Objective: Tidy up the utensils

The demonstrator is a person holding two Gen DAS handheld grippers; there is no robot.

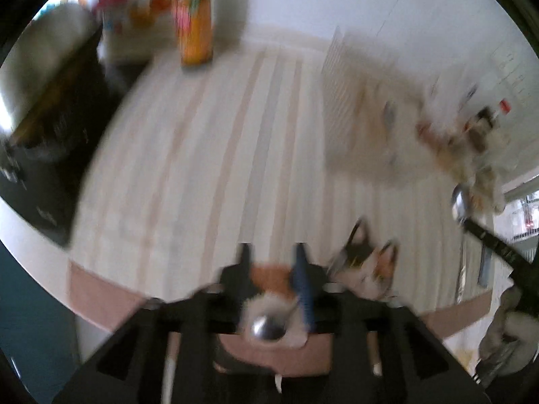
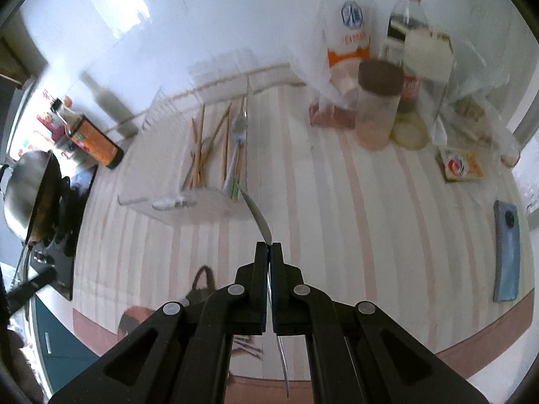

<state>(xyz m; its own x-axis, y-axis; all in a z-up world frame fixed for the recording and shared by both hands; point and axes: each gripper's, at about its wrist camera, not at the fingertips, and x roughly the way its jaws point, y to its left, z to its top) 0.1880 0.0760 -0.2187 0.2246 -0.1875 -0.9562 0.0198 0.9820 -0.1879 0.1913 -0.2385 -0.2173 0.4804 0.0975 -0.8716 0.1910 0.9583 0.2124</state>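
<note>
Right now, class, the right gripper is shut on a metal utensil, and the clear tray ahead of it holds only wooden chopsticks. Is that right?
Not quite. The right gripper is indeed shut on a metal utensil, but the clear tray holds more than wooden chopsticks: a spoon lies among them. The right wrist view shows this.

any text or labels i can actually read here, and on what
None can be read as words.
White and orange bag: blue logo and red print, blurred.
Red-capped bottle: red label, unreadable.
Sauce bottle: orange label, too blurred.
Small packet: print too small.
Left wrist view: all blurred.
</note>
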